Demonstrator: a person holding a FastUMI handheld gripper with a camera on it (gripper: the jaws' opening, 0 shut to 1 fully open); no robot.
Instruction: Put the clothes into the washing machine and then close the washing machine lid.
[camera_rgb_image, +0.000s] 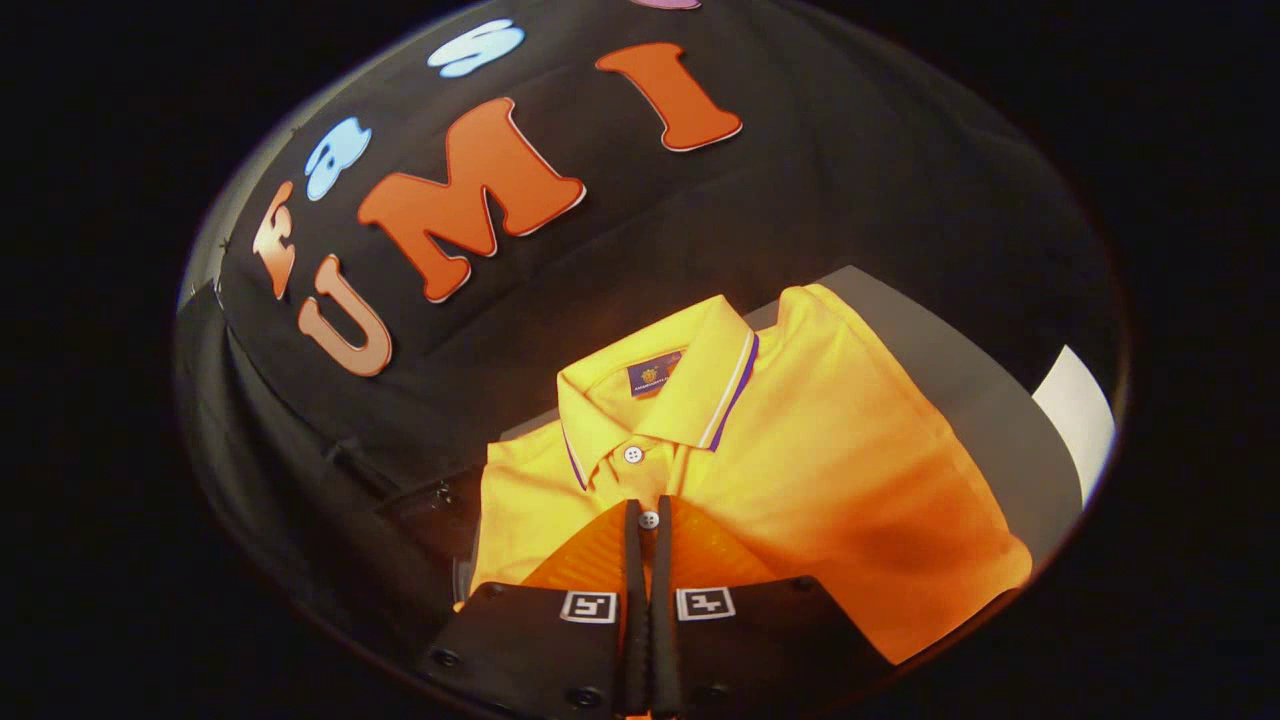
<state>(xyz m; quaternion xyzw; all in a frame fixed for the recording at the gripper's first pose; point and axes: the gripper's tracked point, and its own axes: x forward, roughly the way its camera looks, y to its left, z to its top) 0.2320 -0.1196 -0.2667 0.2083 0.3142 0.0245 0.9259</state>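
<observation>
The folded yellow polo shirt (800, 470) lies at lower centre, not yet loaded. The gripper (648, 520), fingers nearly together, is poised at its placket; whether fabric is pinched cannot be told.

The tongs (647, 520) reach forward with both fingers (632, 560) drawn tight together, side by side, leaving only a thin slit between them. Their tips sit level with each other and point straight ahead. Each finger's mount carries a small square marker near its base, one on either side of the closed pair.
</observation>
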